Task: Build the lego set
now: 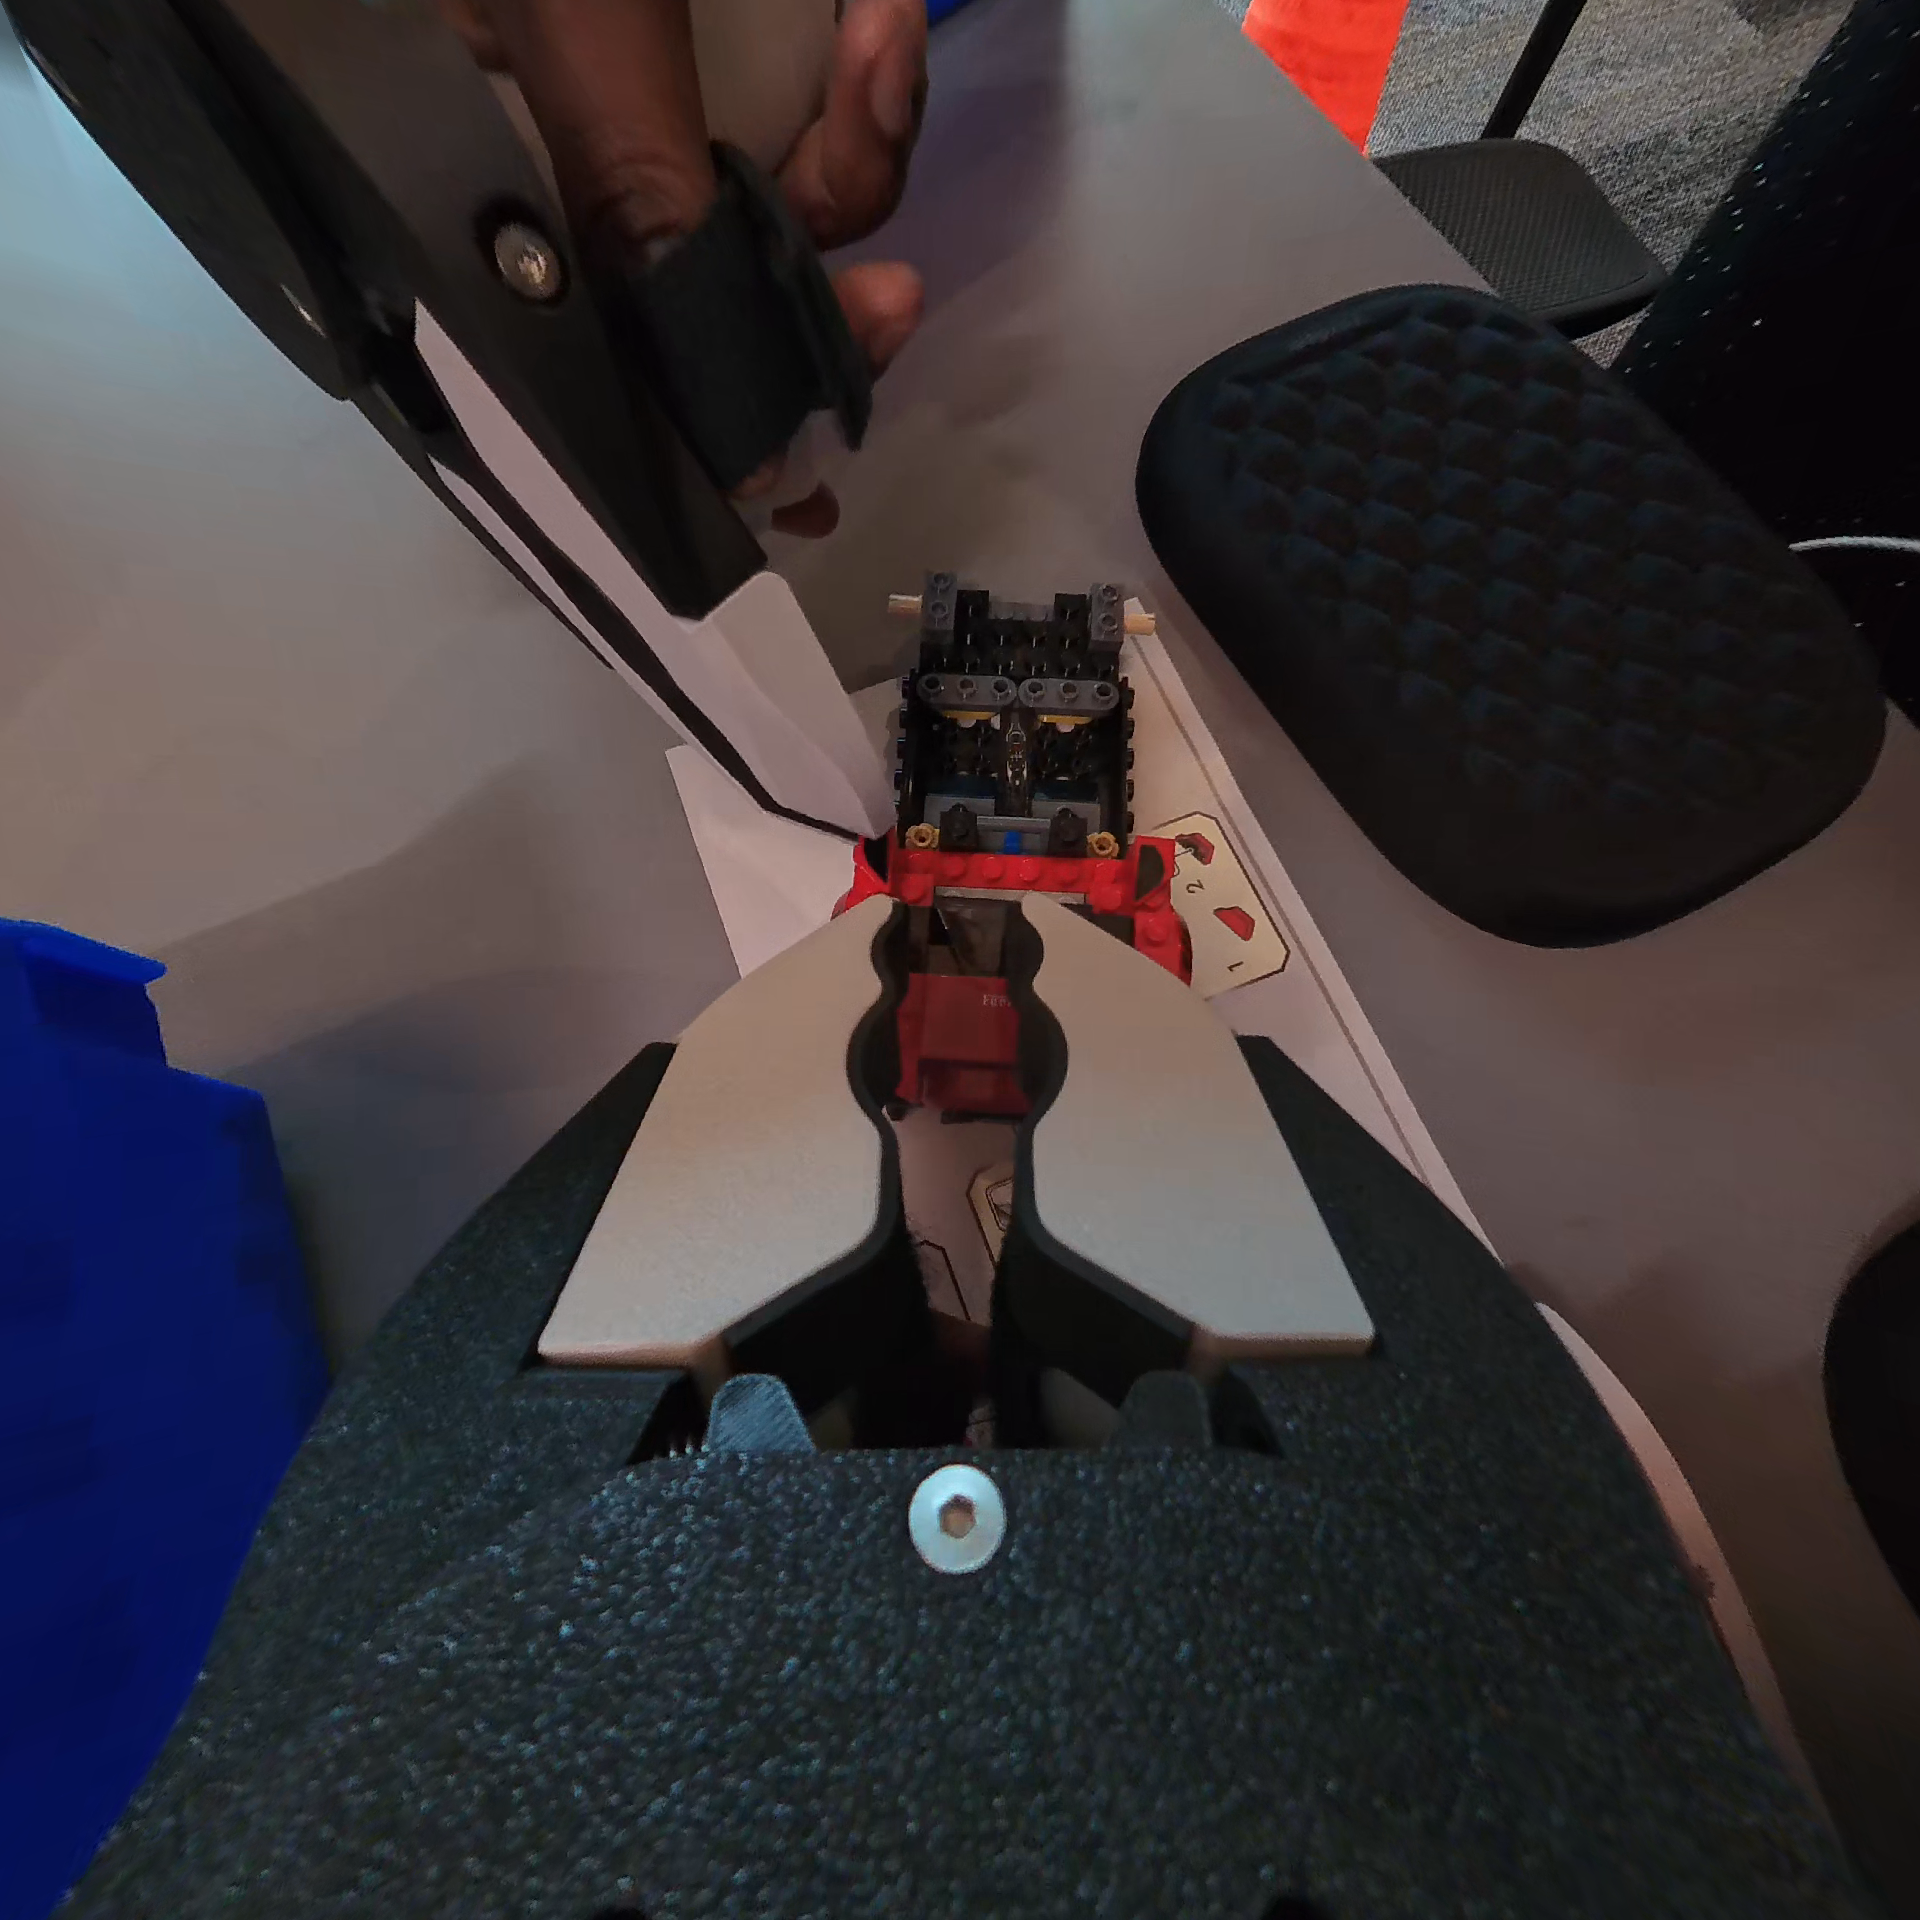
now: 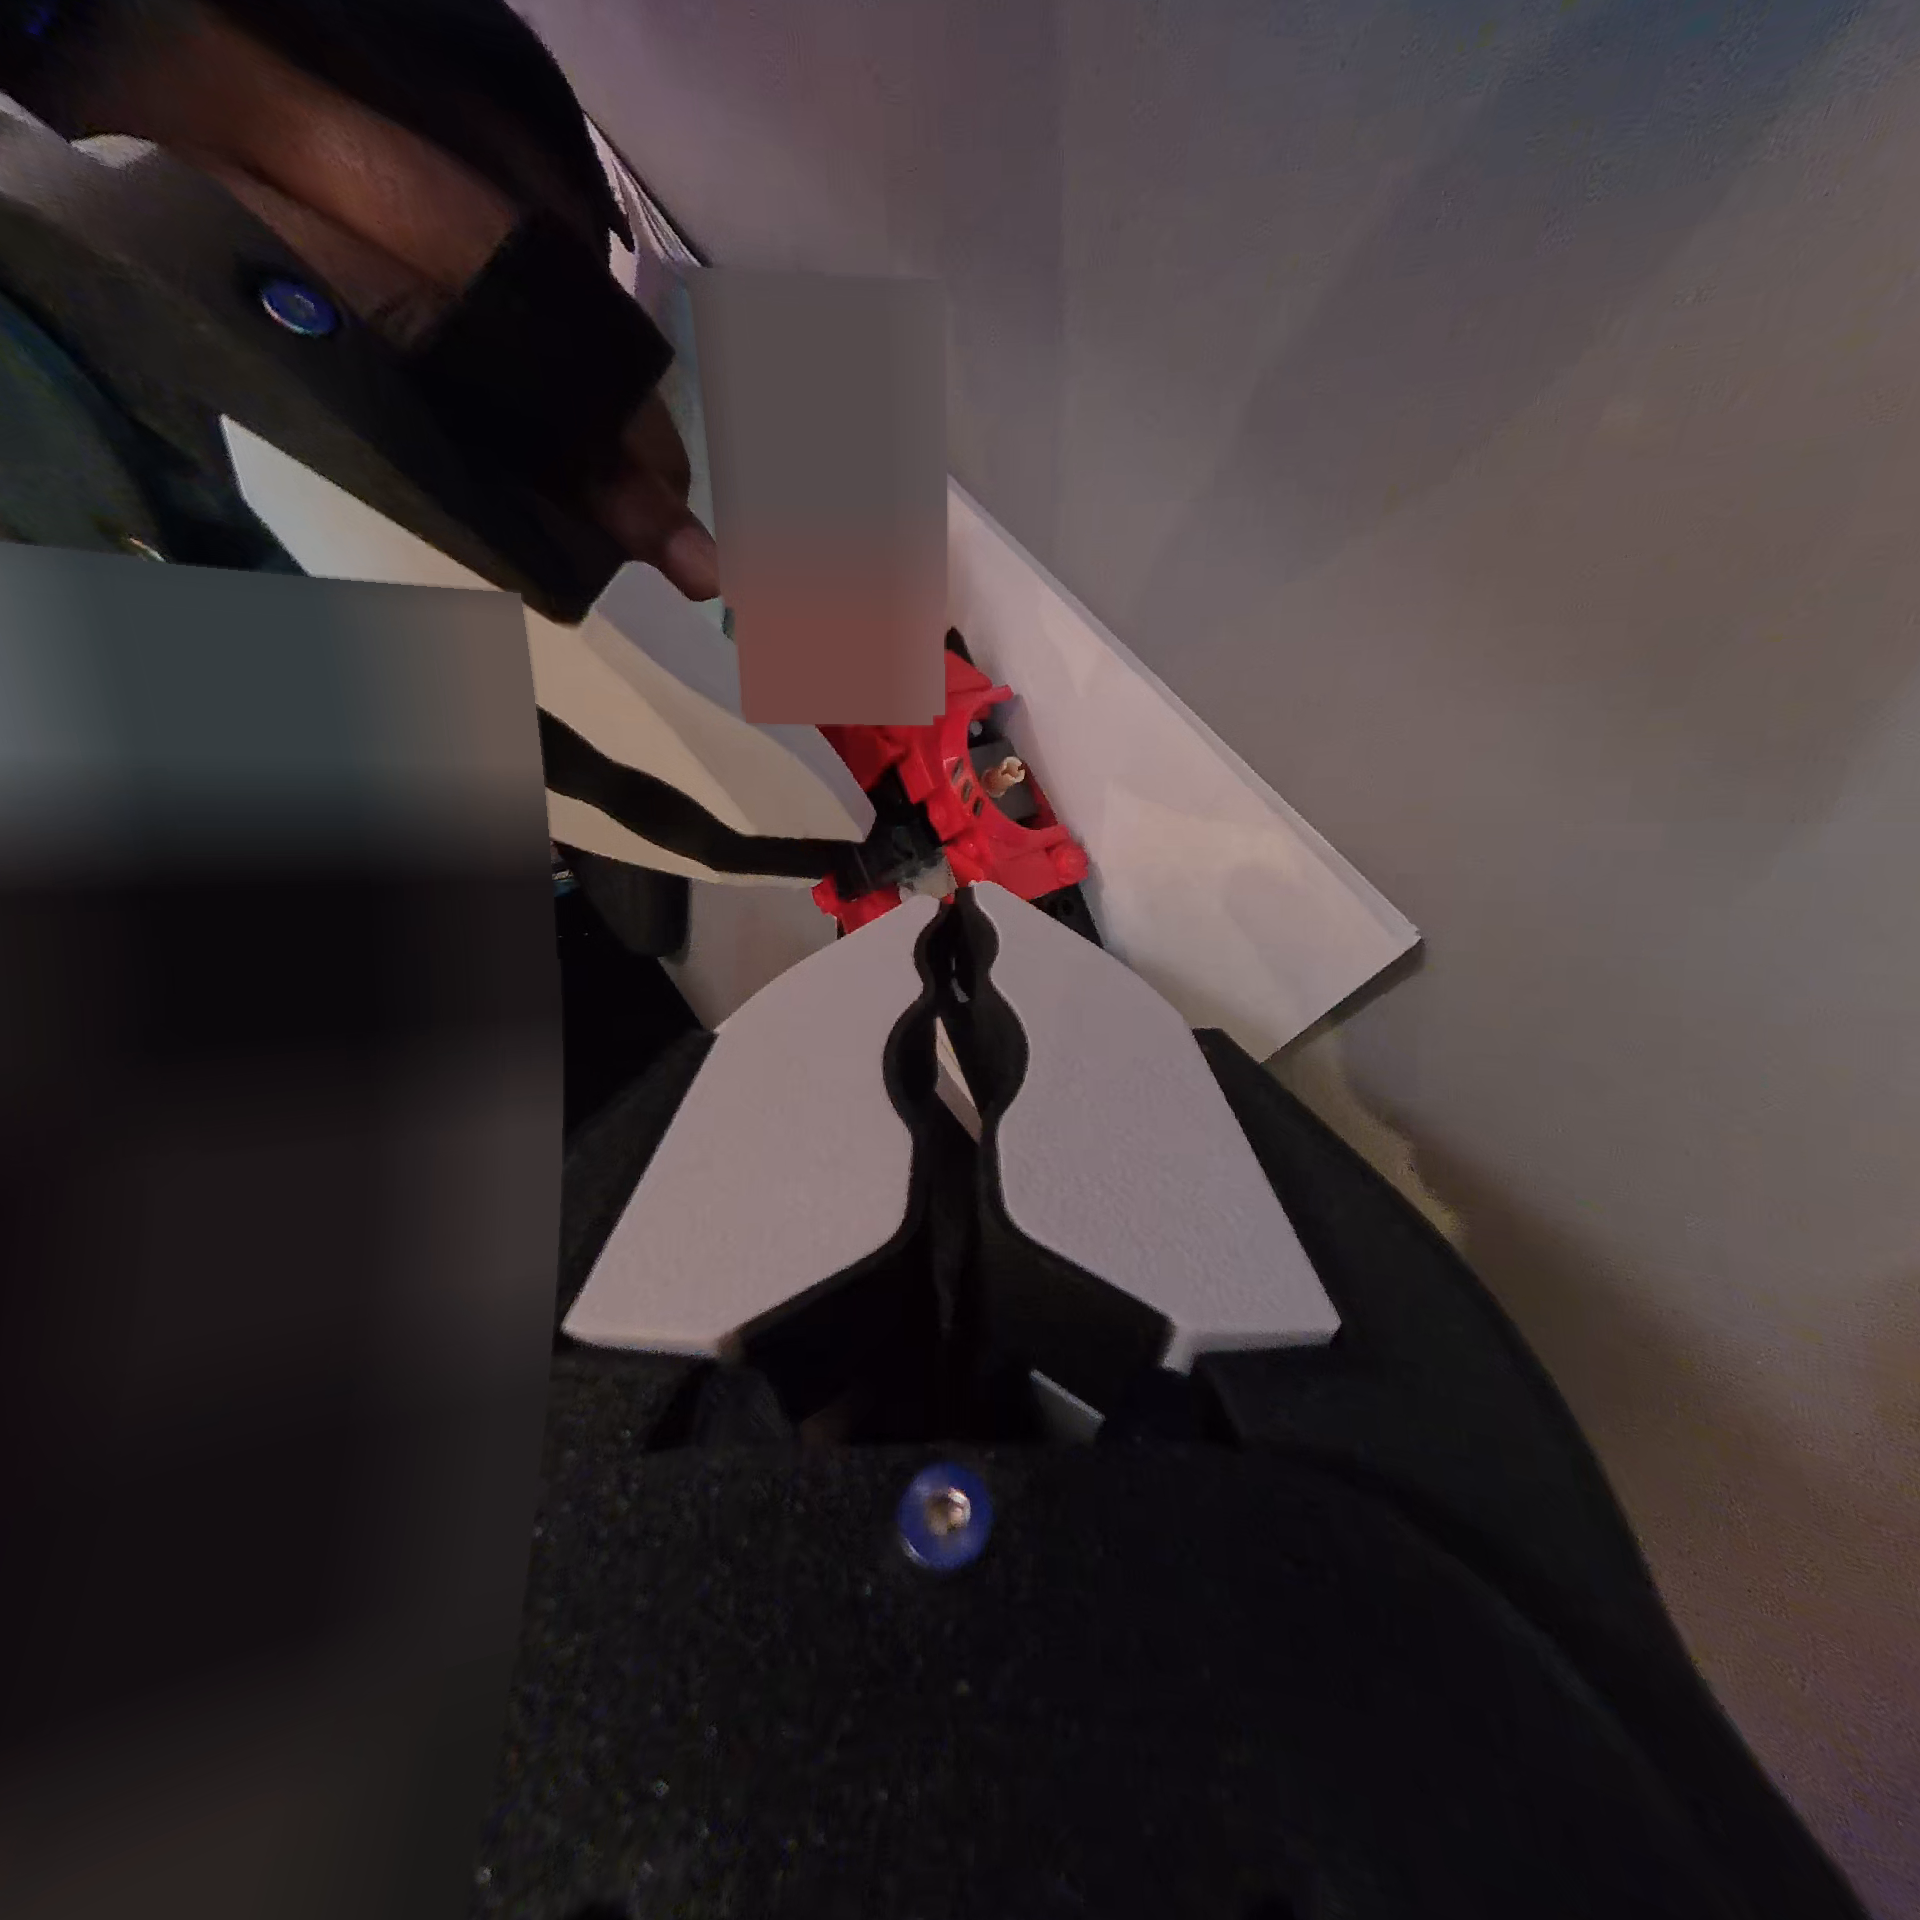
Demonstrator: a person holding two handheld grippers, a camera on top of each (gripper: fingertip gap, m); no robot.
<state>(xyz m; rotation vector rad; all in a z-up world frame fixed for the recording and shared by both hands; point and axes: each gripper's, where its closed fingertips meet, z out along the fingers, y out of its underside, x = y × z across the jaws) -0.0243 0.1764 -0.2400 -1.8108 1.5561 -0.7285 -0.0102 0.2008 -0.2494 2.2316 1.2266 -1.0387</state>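
Observation:
A black and red lego car [image 1: 1013, 769] lies on a white instruction sheet [image 1: 774, 883] on the grey table [image 1: 260, 623]. My left gripper [image 1: 964, 914] is shut on the car's red front end, which sits between its fingers. My right gripper [image 1: 871, 831] comes down from the upper left, fingers together, its tip touching the car's left red corner. In the right wrist view my right gripper [image 2: 951, 909] is shut with its tip against the red car [image 2: 977, 800], and my left gripper [image 2: 857, 857] reaches in from the left. I cannot tell whether the right gripper holds a small piece.
A black padded chair armrest [image 1: 1507, 613] lies close to the right of the car. A blue bin [image 1: 104, 1299] stands at the left edge. A hand [image 1: 862, 156] holds the right gripper. The sheet's edge [image 2: 1195, 831] runs behind the car. An orange object [image 1: 1320, 62] is far back. Left and right tips are no more than a few centimetres apart.

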